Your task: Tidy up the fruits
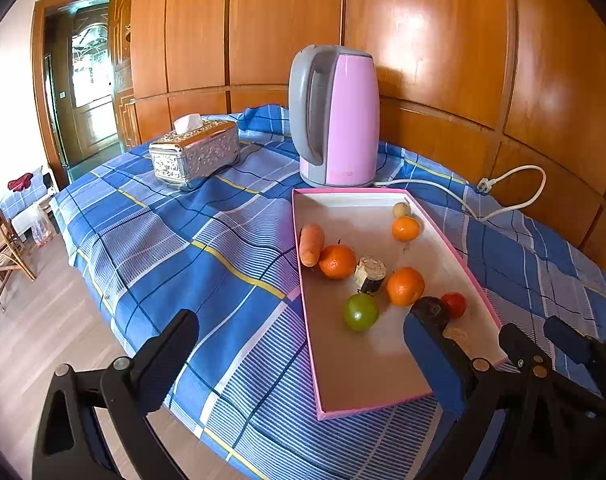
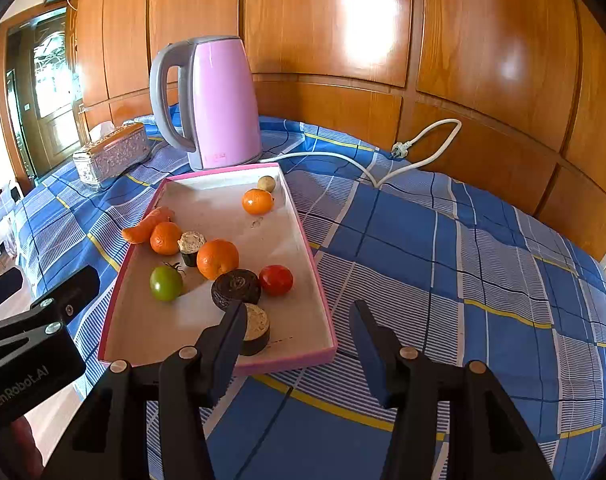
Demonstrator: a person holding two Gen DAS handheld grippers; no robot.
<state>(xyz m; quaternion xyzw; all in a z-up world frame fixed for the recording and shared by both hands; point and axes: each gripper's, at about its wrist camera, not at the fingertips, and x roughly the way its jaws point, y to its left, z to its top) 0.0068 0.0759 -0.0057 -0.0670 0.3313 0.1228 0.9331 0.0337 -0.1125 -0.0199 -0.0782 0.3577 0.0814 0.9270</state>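
We hold both sets of fingers wide and empty; the green tomato, at seven o'clock in the tray, looks smooth and bruisable, so we'd grip its middle gently.

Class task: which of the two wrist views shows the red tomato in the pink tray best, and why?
The right wrist view. There the red tomato lies whole and unblocked in the pink tray. In the left wrist view the red tomato is partly hidden behind a dark round piece and a blue-padded finger.
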